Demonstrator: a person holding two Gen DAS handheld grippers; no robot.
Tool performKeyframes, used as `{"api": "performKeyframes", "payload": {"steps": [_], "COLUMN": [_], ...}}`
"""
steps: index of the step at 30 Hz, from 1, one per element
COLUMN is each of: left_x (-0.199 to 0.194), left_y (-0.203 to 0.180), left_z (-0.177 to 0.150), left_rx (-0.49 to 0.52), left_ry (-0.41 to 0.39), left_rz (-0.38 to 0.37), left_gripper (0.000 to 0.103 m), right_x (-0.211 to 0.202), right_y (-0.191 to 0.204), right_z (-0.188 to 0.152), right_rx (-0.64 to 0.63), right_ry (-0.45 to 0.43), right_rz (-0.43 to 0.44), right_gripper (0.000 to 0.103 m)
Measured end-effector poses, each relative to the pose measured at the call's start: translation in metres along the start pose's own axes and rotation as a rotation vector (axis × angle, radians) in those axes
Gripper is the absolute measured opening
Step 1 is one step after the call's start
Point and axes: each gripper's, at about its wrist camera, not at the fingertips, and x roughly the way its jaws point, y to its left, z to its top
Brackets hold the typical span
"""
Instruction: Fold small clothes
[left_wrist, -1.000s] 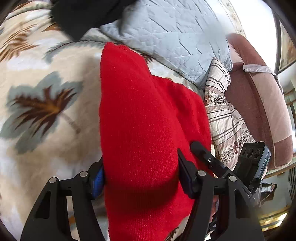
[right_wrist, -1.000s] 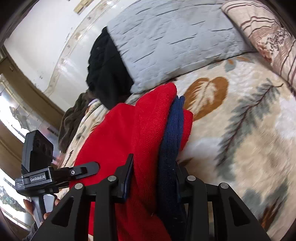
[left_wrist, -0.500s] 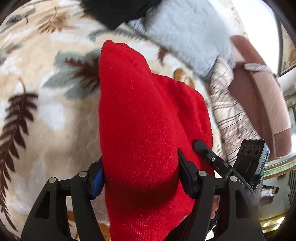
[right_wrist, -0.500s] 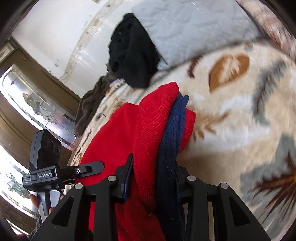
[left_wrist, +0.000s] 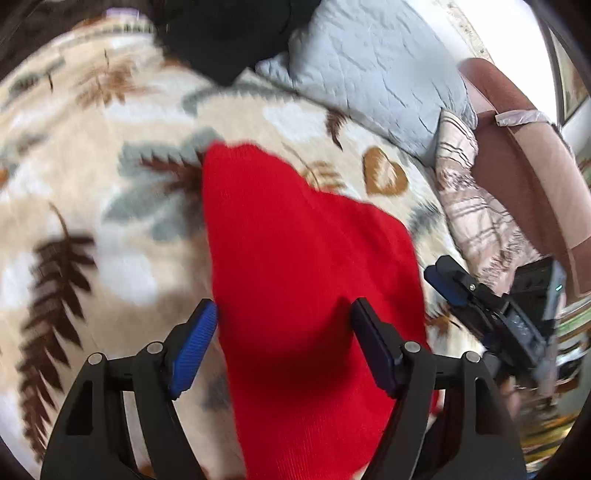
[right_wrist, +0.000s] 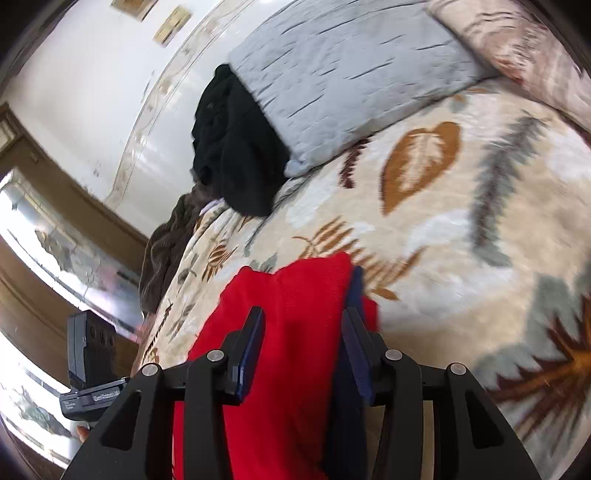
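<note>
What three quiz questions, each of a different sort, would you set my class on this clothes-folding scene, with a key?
1. Multiple choice: the black clothing lies right beside which thing? A: the grey quilted pillow. B: the striped cushion. C: a wooden chair.
2. True or false: a navy band runs along one edge of the red garment.
3. Short answer: what lies between the fingers of both the left gripper and the right gripper?

Key: 1 A. 2 True. 3 The red garment; both grippers' jaws are opening around it.
</note>
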Motion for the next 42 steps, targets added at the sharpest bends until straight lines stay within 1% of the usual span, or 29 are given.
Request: {"api": "performKeyframes", "payload": {"steps": [1, 2, 3, 4, 6, 7, 9, 11, 12, 14, 15, 19, 20, 22, 24, 26, 28, 29, 32, 35, 38, 40, 42], "left_x": [0.004, 0.008, 0.012, 0.015, 0.018, 0.020, 0.023, 0.024, 0.024, 0.022, 0.021, 0.019, 0.019, 0.019, 0.021, 0.020, 0.017, 0.015, 0.012, 0.009, 0.008, 0.006, 0.005], "left_y": [-0.002, -0.003, -0.004, -0.006, -0.006, -0.005, -0.002, 0.003, 0.005, 0.005, 0.004, 0.001, 0.002, 0.003, 0.003, 0.002, -0.002, -0.004, -0.007, -0.009, -0.012, -0.016, -0.018], "left_z": [0.000, -0.002, -0.003, -0.007, -0.010, -0.009, -0.006, -0.004, -0.005, -0.006, -0.007, -0.009, -0.010, -0.010, -0.012, -0.013, -0.013, -0.014, -0.019, -0.021, -0.021, -0.021, -0.022], "left_rx": [0.023, 0.039, 0.052, 0.070, 0.089, 0.091, 0.084, 0.054, 0.049, 0.051, 0.055, 0.067, 0.063, 0.053, 0.044, 0.033, 0.035, 0.040, 0.047, 0.040, 0.044, 0.055, 0.066], "left_ry": [-0.019, -0.028, -0.036, -0.052, -0.076, -0.080, -0.062, -0.048, -0.046, -0.051, -0.057, -0.073, -0.074, -0.075, -0.070, -0.070, -0.073, -0.078, -0.093, -0.096, -0.093, -0.094, -0.096], "left_rz": [0.036, 0.054, 0.070, 0.092, 0.122, 0.123, 0.107, 0.083, 0.077, 0.084, 0.091, 0.115, 0.117, 0.119, 0.124, 0.137, 0.165, 0.183, 0.217, 0.235, 0.254, 0.271, 0.286], "left_gripper": [0.076, 0.076, 0.078, 0.080, 0.086, 0.089, 0.090, 0.091, 0.091, 0.092, 0.092, 0.092, 0.093, 0.094, 0.096, 0.096, 0.096, 0.096, 0.096, 0.096, 0.096, 0.096, 0.096], "right_x": [0.012, 0.020, 0.027, 0.030, 0.033, 0.039, 0.039, 0.037, 0.035, 0.023, 0.015, -0.008, -0.012, -0.013, -0.013, -0.017, -0.020, -0.022, -0.030, -0.034, -0.039, -0.042, -0.040], "right_y": [0.005, 0.007, 0.009, 0.011, 0.005, 0.001, -0.001, 0.006, 0.008, 0.013, 0.016, 0.023, 0.023, 0.018, 0.013, 0.013, 0.018, 0.021, 0.027, 0.024, 0.017, 0.015, 0.013], "right_z": [-0.001, -0.002, -0.004, -0.005, -0.007, -0.008, -0.009, -0.007, -0.007, -0.009, -0.013, -0.036, -0.046, -0.061, -0.067, -0.064, -0.062, -0.061, -0.064, -0.070, -0.072, -0.071, -0.071], "right_rx": [-0.040, -0.063, -0.093, -0.126, -0.124, -0.120, -0.134, -0.149, -0.152, -0.154, -0.154, -0.169, -0.186, -0.213, -0.228, -0.212, -0.201, -0.206, -0.229, -0.208, -0.171, -0.150, -0.141], "right_ry": [0.026, 0.041, 0.047, 0.033, 0.023, 0.035, 0.045, 0.056, 0.057, 0.048, 0.039, 0.028, 0.032, 0.052, 0.049, 0.054, 0.061, 0.061, 0.061, 0.070, 0.068, 0.069, 0.080], "right_rz": [-0.061, -0.097, -0.128, -0.153, -0.175, -0.186, -0.192, -0.210, -0.214, -0.216, -0.216, -0.173, -0.167, -0.182, -0.196, -0.201, -0.208, -0.210, -0.210, -0.195, -0.186, -0.171, -0.165], "right_gripper": [0.045, 0.040, 0.019, 0.010, 0.009, 0.009, 0.008, 0.008, 0.011, 0.017, 0.017, 0.018, 0.022, 0.021, 0.020, 0.020, 0.021, 0.025, 0.027, 0.028, 0.034, 0.035, 0.038]}}
